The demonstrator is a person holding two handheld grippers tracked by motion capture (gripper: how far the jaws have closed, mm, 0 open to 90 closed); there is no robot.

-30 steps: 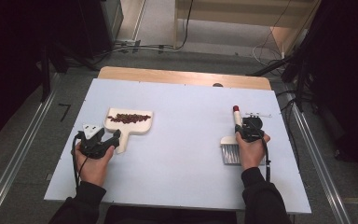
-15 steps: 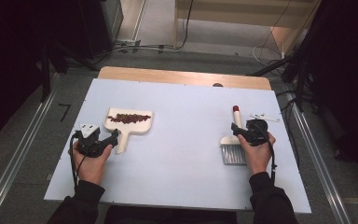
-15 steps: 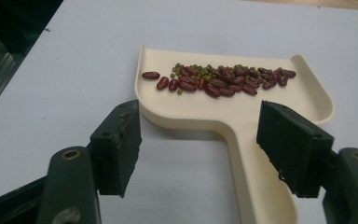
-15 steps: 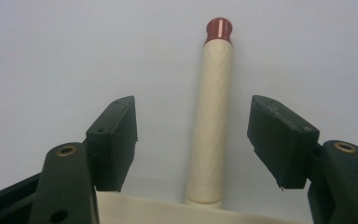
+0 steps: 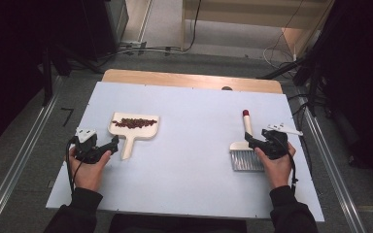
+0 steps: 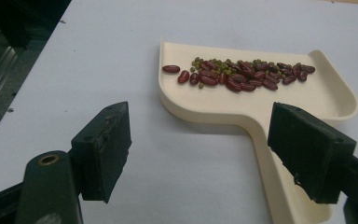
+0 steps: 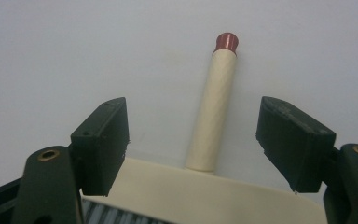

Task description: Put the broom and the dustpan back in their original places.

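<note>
- While both tongs hang wide apart, nothing is gripped yet: this is the reach-in stage, by my reading.
- Left tongs (image 5: 110,144) sit at the dustpan (image 5: 135,128) handle, jaws standing either side of it in the left gripper view (image 6: 200,154), not touching it.
- Beans (image 6: 239,75), red ones mixed with small green ones, already lie in a row inside the dustpan, towards its back wall. None loose on the desk that I can spot, so the sweeping itself looks done.
- Right tongs (image 5: 250,141) hover over the brush (image 5: 246,148), which lies flat on the right side, bristles towards the person, red-capped handle pointing away. In the right gripper view the handle (image 7: 213,105) runs up between the open jaws.
- Left to do, I'd judge: close on both handles, then lift or put the tools away.
- Desk (image 5: 194,111): a pale, matt sheet with a strip of bare wood along the far edge.
- Room: dark either side, grey floor, cables trailing beyond the far edge, metal rails flanking the desk.
</note>
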